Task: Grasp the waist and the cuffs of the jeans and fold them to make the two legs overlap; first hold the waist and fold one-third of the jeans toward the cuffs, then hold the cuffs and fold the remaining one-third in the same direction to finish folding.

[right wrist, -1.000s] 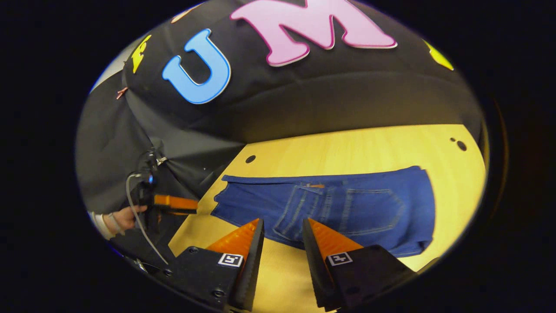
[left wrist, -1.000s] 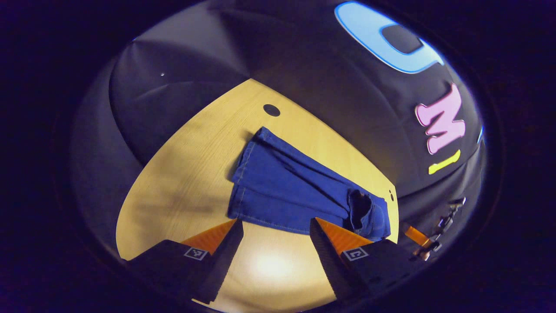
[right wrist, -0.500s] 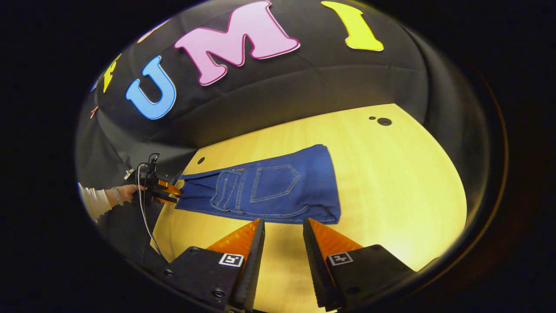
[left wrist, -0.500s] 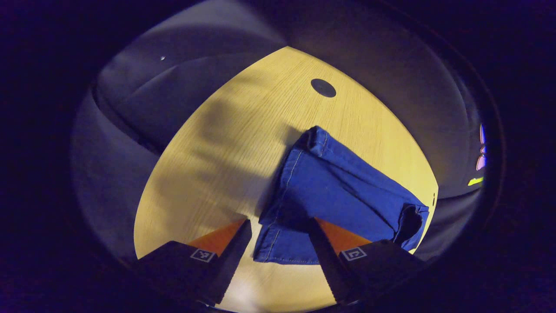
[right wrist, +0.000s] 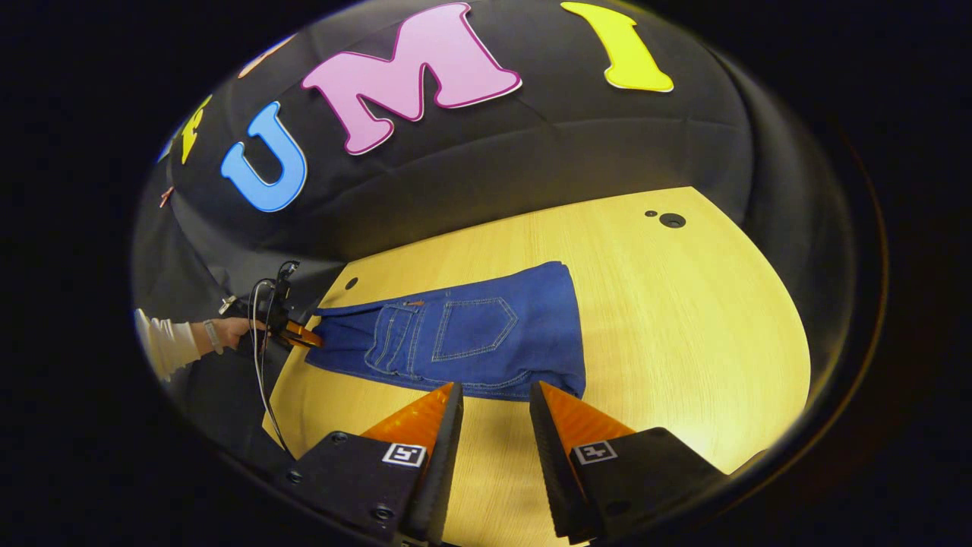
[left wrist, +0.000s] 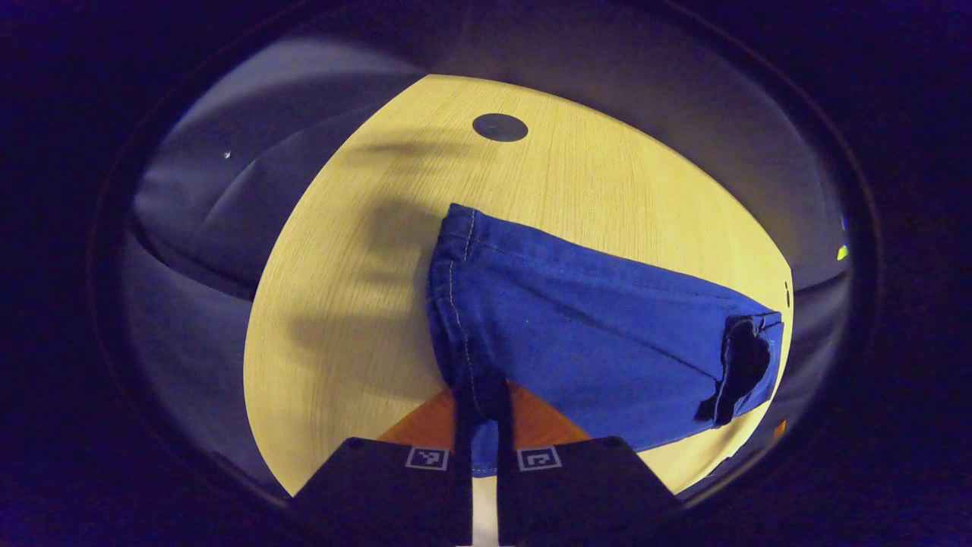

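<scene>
Jaws of the left gripper (left wrist: 481, 403) pinch the cuff hem of the jeans (left wrist: 592, 334); its tips are buried in denim. Right gripper (right wrist: 495, 399) hovers parted, empty, just short of the folded jeans on the table (right wrist: 683, 319). Farther off, a hand (right wrist: 228, 332), partly cut off.

A pale wood-grain counter (right wrist: 683, 319) with dark round holes (left wrist: 500, 127) near its corners stands against the booth's black cloth wall (right wrist: 531, 159).

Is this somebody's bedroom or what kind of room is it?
Probably not a bedroom. It looks like a small recording booth: black cloth walls, one bare wooden table, folded jeans on it, and a hand holding a wired tool.
</scene>
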Available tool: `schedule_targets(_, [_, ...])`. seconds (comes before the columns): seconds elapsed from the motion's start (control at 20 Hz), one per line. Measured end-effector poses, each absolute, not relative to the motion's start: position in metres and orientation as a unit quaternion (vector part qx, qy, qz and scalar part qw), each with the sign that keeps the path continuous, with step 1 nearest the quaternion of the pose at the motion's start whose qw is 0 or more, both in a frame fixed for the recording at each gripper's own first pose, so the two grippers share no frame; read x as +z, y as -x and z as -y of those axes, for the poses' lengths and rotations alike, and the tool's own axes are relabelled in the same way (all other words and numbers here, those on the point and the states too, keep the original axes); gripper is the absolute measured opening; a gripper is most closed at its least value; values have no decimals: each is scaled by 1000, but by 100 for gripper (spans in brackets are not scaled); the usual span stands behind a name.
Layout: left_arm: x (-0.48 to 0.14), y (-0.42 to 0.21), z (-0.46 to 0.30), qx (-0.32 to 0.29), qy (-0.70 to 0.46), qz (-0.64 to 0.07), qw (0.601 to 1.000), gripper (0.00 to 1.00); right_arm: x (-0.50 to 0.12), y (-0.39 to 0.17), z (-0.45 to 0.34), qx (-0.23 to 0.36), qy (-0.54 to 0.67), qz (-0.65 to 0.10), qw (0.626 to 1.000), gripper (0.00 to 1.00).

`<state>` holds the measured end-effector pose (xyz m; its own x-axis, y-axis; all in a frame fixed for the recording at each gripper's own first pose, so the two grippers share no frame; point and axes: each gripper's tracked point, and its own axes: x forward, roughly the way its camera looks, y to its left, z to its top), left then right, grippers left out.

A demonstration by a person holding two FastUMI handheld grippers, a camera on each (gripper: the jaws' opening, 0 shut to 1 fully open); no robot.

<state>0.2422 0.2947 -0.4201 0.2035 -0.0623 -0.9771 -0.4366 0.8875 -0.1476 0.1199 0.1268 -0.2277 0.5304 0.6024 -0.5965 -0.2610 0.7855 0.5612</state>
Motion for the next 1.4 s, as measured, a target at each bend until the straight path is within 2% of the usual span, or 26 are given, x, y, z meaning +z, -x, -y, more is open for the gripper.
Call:
schedule_targets(0.15, [-398, -252, -293, 120, 231, -580, 772, 12, -226, -121, -129, 261, -207, -411, 849, 55])
schedule_targets(0.2, [-385, -259, -288, 103, 232, -564, 786, 10, -224, -123, -129, 262, -211, -408, 849, 55])
schedule_targets(0.45, [-282, -285, -240, 11, 184, -492, 851, 9, -209, -129, -131, 267, -216, -388, 855, 55])
schedule_targets(0.7, [-171, -329, -115, -107, 194, -412, 884, 9, -198, -127, -128, 276, -215, -372, 860, 55])
schedule_targets(0.9, [-133, -346, 20, -205, 171, -395, 879, 9, -193, -126, -109, 267, -212, -360, 869, 55])
schedule_targets(1.0, [-138, -350, 89, -244, 149, -409, 866, 9, -193, -124, -92, 257, -205, -354, 876, 55])
schedule_targets(1.15, [-216, -362, 182, -265, 113, -455, 842, 9, -200, -118, -63, 234, -201, -355, 883, 55])
schedule_targets(1.4, [-361, -336, 231, -201, -2, -576, 793, 10, -212, -113, -24, 220, -193, -355, 888, 55])
